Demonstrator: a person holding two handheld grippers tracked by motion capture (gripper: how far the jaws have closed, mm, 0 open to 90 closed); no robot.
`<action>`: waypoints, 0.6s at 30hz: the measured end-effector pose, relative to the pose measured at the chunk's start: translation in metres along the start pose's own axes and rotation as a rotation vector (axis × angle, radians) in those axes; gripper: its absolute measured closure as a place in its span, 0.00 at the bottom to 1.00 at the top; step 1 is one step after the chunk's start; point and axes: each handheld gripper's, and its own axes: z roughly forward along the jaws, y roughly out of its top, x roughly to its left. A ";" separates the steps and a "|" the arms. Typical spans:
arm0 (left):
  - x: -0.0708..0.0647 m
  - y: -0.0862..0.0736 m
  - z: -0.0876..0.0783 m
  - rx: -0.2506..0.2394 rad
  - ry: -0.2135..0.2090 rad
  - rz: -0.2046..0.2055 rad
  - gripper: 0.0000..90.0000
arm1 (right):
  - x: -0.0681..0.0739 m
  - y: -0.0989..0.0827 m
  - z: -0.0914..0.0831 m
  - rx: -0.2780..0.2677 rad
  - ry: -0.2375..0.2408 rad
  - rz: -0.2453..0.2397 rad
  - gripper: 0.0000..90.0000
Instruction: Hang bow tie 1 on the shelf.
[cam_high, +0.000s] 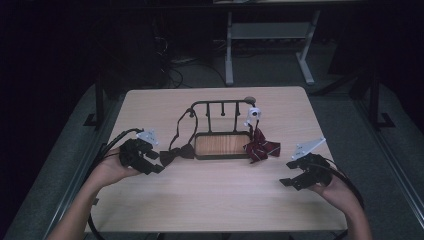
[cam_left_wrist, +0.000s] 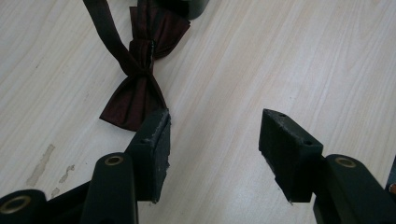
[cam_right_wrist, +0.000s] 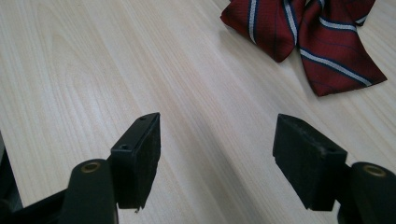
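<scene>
Pale wood table, flat dark-maroon bow tie

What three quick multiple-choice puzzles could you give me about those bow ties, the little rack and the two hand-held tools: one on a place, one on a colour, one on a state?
1. Where does the dark bow tie lie?
A. In the wooden tray
B. On the table, left of the rack, near the left gripper
C. Between the right gripper's jaws

2. What pattern has the bow tie to the right of the rack?
A. Red with pale stripes
B. Plain green
C. Yellow dots

3. How do the left gripper's jaws stand?
A. Shut on the dark bow tie
B. Shut on nothing
C. Open, bare table between them

Key: 1 B, the high view shows it on the table beside the rack's left end. 2 A, the right gripper view shows the striped bow tie clearly. 3 C, the left gripper view shows wood between the pads.
</scene>
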 end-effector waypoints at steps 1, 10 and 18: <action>0.000 -0.001 0.000 -0.002 0.001 0.001 0.48 | 0.000 0.000 0.000 0.000 0.000 0.000 0.36; -0.005 -0.007 0.007 0.001 0.000 0.001 0.47 | 0.000 0.000 0.001 0.002 0.004 0.001 0.35; -0.008 -0.012 0.009 -0.021 0.005 -0.001 0.46 | 0.001 0.000 0.002 0.005 0.006 0.002 0.35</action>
